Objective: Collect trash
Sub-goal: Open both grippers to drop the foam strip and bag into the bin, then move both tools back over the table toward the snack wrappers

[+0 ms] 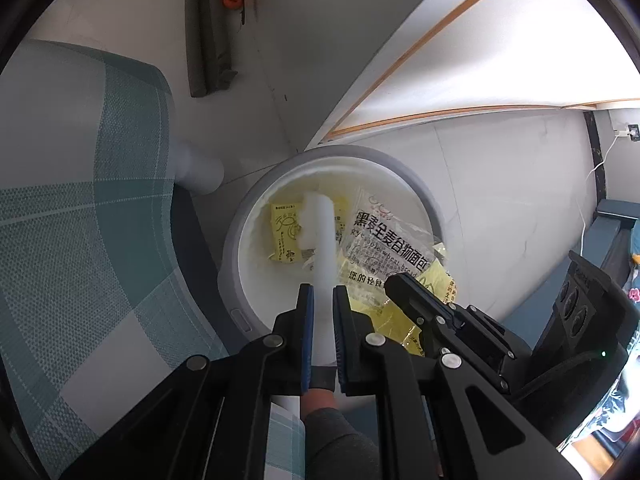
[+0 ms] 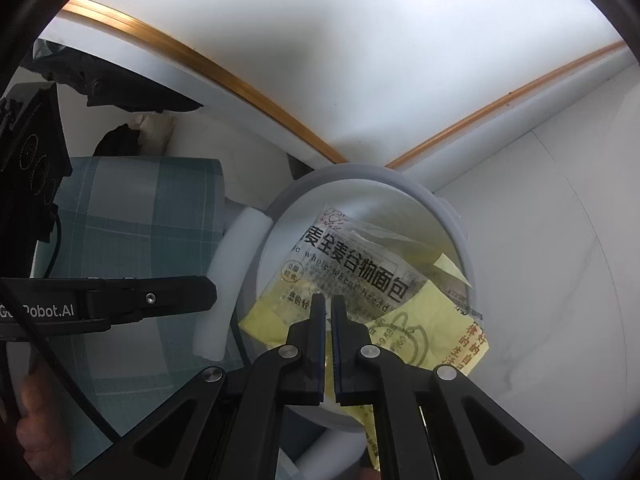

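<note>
A round white trash bin (image 1: 234, 264) stands on the floor beside a table; it also shows in the right wrist view (image 2: 456, 220). My left gripper (image 1: 320, 292) is shut on a white foam strip (image 1: 320, 224) that hangs over the bin's opening. My right gripper (image 2: 328, 300) is shut on a clear bread wrapper (image 2: 352, 268) with black print and yellow packets (image 2: 424, 320), held over the bin. The wrapper (image 1: 388, 236) and a yellow packet (image 1: 284, 232) show inside the bin in the left view. The right gripper (image 1: 396, 280) sits just right of my left one.
A chair with a green checked cushion (image 1: 80, 220) stands left of the bin. A white table top with a wood edge (image 1: 420, 44) overhangs behind it. A dark object (image 1: 208, 40) lies on the floor further off. A white cable (image 1: 592, 184) runs along the right.
</note>
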`<state>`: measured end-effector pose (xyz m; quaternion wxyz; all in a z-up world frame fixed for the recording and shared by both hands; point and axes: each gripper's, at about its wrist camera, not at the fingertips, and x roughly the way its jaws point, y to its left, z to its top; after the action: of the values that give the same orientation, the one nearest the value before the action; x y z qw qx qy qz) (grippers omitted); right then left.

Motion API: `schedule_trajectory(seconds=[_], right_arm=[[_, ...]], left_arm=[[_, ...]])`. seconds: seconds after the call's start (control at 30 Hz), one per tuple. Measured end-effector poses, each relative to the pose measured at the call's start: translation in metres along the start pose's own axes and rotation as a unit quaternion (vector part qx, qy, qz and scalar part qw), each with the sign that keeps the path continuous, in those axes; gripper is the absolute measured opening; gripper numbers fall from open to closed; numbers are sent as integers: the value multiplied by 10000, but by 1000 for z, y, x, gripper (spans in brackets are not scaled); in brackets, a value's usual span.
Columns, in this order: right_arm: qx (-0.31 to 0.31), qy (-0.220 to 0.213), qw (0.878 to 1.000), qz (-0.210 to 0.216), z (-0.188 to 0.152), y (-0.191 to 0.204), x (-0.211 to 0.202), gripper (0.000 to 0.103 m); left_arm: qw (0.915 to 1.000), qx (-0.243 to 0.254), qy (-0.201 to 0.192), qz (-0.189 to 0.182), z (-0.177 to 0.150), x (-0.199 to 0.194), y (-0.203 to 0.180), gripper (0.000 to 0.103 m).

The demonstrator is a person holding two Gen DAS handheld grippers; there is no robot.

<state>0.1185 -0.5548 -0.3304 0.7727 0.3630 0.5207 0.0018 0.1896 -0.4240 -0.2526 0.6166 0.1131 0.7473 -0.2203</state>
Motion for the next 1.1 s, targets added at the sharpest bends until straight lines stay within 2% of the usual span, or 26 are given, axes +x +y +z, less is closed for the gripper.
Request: schedule_trajectory(seconds=[0.17,0.3,0.4,0.5,0.57,0.8,0.93,1.1], right_arm=[[64,42,9999,124,1,-8,-1,6],[103,-80,9998,163,0,-13,-10,22],[151,-160,9996,189,-1,-15,-20,24],[172,-267,9994,131,-6,-18,-34,31],[186,-334,9992,90,-10,-20,-43,34],[182,-655,9976,-123,-25,-22,-86,48],[196,-822,9961,-237,-30,-19,-113,51],[-66,-1200,9918,-447,-30,0,-152,56]], left_arm=[[9998,-141,46,167,2,1,2,11],[9997,-115,20,192,-2,-2,0,13],[9997,60,-9,244,-6,-5,-7,16],[9992,262,-127,281,-11,-11,-15,30],[9981,422,-256,364,-15,-17,-20,42],[9934,667,-866,355,-36,-49,-29,44],[9870,797,-1319,452,-50,-76,-36,63],[9754,1004,-1877,568,-69,-110,-43,66]])
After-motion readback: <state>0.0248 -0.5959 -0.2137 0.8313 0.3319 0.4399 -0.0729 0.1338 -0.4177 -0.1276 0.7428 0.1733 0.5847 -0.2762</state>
